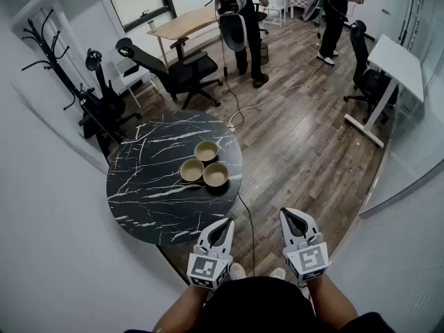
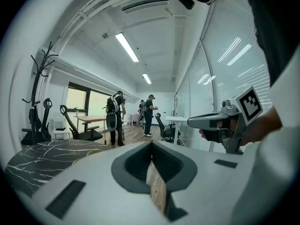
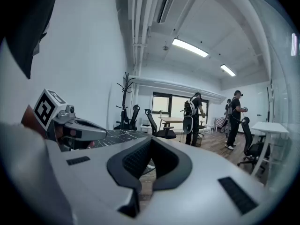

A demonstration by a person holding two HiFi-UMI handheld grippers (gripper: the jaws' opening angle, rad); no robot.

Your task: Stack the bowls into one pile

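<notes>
Three tan bowls stand side by side on the round black marble table [image 1: 146,186]: one at the back [image 1: 206,150], one at front left [image 1: 191,170], one at front right [image 1: 216,175]. None sits inside another. My left gripper [image 1: 227,222] hovers off the table's near edge, its jaws together with nothing in them. My right gripper [image 1: 285,214] is beside it over the wood floor, also shut and empty. In the left gripper view the jaws [image 2: 151,144] meet at the tip and the right gripper [image 2: 206,122] shows alongside. The right gripper view shows its jaws [image 3: 151,138] closed.
Black office chairs [image 1: 173,68] and a coat rack [image 1: 48,54] stand behind the table. A cable [image 1: 244,214] runs across the wood floor past the table's right side. Two people [image 1: 243,26] stand further back, near a wooden desk [image 1: 182,23]; a white desk [image 1: 399,64] is at right.
</notes>
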